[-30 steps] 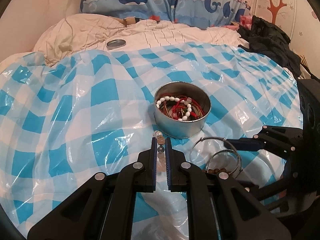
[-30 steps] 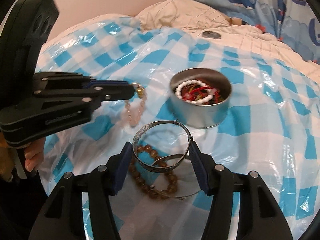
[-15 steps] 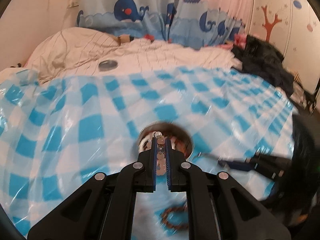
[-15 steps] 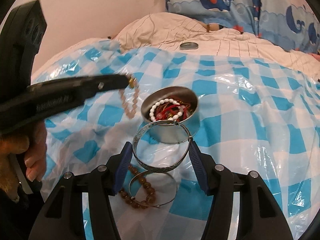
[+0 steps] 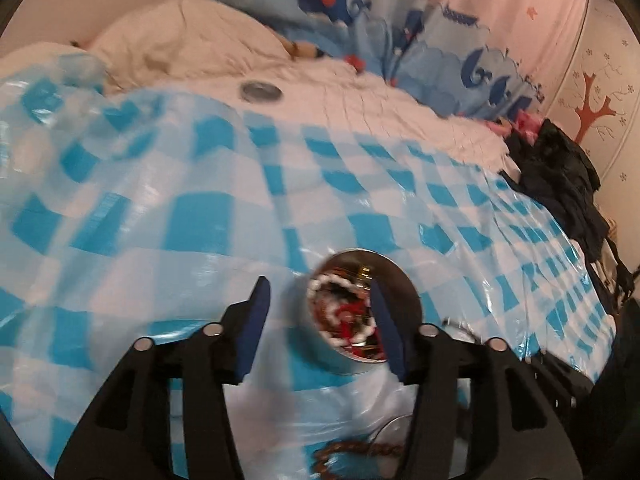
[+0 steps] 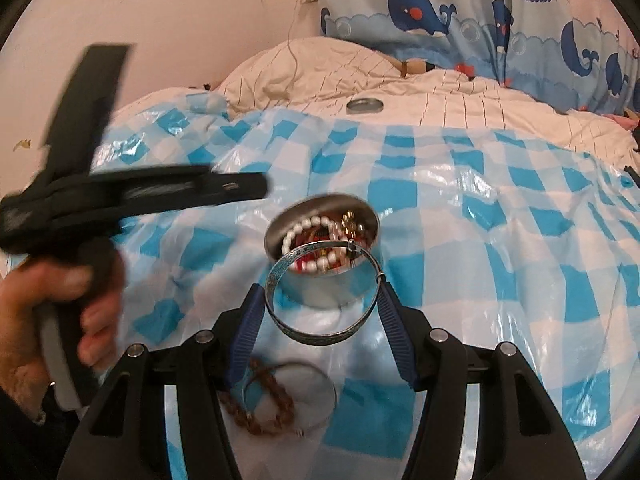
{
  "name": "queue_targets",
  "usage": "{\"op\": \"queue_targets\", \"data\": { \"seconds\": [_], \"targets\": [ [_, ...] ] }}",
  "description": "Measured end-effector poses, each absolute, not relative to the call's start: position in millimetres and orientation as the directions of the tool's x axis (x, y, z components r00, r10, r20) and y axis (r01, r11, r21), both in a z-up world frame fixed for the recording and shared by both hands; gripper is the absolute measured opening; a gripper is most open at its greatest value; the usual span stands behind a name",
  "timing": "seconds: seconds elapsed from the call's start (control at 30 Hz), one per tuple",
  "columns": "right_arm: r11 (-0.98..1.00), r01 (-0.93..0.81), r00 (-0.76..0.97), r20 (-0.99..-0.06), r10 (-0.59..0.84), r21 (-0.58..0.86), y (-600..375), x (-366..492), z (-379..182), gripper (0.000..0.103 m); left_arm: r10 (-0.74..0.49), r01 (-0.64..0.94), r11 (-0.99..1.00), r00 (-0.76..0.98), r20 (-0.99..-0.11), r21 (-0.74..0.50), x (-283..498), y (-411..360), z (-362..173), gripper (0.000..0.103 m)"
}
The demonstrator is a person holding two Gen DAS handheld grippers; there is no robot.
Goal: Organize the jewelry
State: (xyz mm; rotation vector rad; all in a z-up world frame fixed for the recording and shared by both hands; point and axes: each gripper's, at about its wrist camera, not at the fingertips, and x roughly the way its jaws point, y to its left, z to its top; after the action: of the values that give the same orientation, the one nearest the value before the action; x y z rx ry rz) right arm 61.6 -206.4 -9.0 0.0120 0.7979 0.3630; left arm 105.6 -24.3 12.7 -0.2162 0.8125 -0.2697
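Note:
A round metal tin (image 5: 404, 300) (image 6: 276, 226) stands on the blue-checked plastic sheet and holds white beads, red cords and a pale pink strand with a gold clasp (image 6: 349, 219). My left gripper (image 5: 318, 286) hangs just above and left of the tin. Its jaws are opening and nothing is between them. In the right wrist view the left gripper (image 6: 256, 189) is a blur, held by a hand (image 6: 60, 304). My right gripper (image 6: 320, 296) is shut on a wide silver bangle (image 6: 316, 336), held in the air just in front of the tin.
A brown bead bracelet (image 6: 260, 408) (image 5: 352, 450) and a thin silver hoop (image 6: 334, 394) lie on the sheet under my right gripper. The tin's lid (image 6: 365, 105) (image 5: 260, 91) rests on the white duvet behind. Dark clothing (image 5: 560, 176) is piled at the right edge.
My left gripper carried the pink bead strand over the tin and its jaws parted; the strand has left them. My right gripper lifted the bangle off the sheet towards the tin.

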Motion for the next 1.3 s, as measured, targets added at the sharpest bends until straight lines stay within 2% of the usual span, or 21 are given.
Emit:
{"op": "queue_targets", "data": {
  "seconds": [0.17, 0.3, 0.5, 0.57, 0.7, 0.77, 1.0, 1.07, 1.3],
  "targets": [
    [0.937, -0.329, 0.666, -0.674, 0.319, 0.119, -185.4, 96.0, -3.5, 0.057, -0.283, 0.130, 0.955, 0.663, -0.693, -0.265, 92.0, 2.3, 18.9, 0.055],
    [0.948, -0.310, 0.647, -0.716, 0.262, 0.067, -174.6, 123.8, -22.6, 0.060, -0.274, 0.123, 0.957, 0.671, -0.689, -0.261, 83.7, 21.1, 25.9, 0.057],
    [0.967, -0.250, 0.665, -0.717, 0.207, 0.047, -202.1, 85.6, -26.9, 0.066, -0.266, 0.137, 0.962, 0.676, -0.687, -0.237, 73.1, 23.1, 30.9, 0.064],
    [0.978, -0.204, 0.680, -0.711, 0.177, 0.048, -219.2, 61.2, -31.2, 0.075, -0.267, 0.151, 0.962, 0.671, -0.691, -0.225, 67.7, 16.5, 31.1, 0.065],
    [0.996, -0.021, 0.704, -0.706, 0.074, 0.084, -254.0, 27.5, -40.0, 0.080, -0.256, 0.187, 0.967, 0.675, -0.692, -0.175, 46.5, 4.1, 35.1, 0.067],
    [0.995, 0.044, 0.723, -0.691, 0.026, 0.084, -262.7, 20.8, -42.7, 0.085, -0.236, 0.190, 0.971, 0.691, -0.683, -0.144, 27.8, 3.2, 36.6, 0.071],
    [0.988, 0.150, 0.709, -0.701, -0.078, 0.041, -268.5, 21.6, -58.9, 0.086, -0.200, 0.181, 0.979, 0.731, -0.653, -0.097, -11.5, 9.5, 47.5, 0.078],
    [0.982, 0.181, 0.725, -0.681, -0.100, 0.048, -273.3, 16.5, -55.4, 0.090, -0.177, 0.166, 0.983, 0.752, -0.635, -0.077, -16.9, 13.3, 52.8, 0.082],
    [0.964, 0.258, 0.722, -0.675, -0.151, 0.060, -285.9, 10.8, -55.5, 0.094, -0.196, 0.125, 0.980, 0.760, -0.620, -0.157, -21.6, 36.7, 62.6, 0.089]
  ]
}}
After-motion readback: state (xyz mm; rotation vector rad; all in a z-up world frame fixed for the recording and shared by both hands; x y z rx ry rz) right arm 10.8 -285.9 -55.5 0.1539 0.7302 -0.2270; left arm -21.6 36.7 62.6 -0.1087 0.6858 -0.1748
